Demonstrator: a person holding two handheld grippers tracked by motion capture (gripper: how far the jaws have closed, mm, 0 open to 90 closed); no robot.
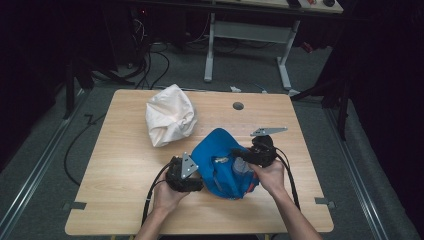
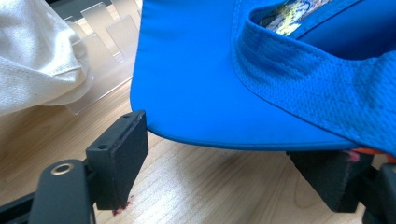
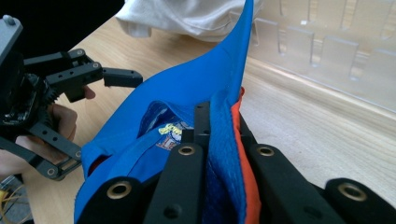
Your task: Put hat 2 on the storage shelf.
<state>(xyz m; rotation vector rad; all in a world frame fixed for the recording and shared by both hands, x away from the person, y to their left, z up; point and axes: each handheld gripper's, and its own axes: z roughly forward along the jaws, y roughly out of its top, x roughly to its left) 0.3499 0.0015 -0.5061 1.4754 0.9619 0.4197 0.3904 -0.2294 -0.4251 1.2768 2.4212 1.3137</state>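
The blue cap (image 1: pixel 220 165) is being held between the two grippers on the wooden table (image 1: pixel 125 165), upside down, with its lining turned upward. Its long axis is running from the brim, which is pointing away from the person, back to the crown edge near the hands.

The right gripper (image 3: pixel 222 126) is being kept closed on the cap's crown fabric: in the right gripper view, the blue cloth and its orange edge are being pinched between the two black jaws. From this gripper the rest of the cap is lying forward and to its left.

The left gripper (image 2: pixel 233 154) is being held open, with its jaws standing wide apart. In the left gripper view the brim edge is lying just above and ahead of the gap, over the far jaw and right at the near one; nothing is being pressed. This gripper is judged the one whose closing the coming move depends on, since the brim is already lying straight ahead of it.

A white cloth bundle (image 1: pixel 170 121) is lying beyond the left gripper, apart from the cap.
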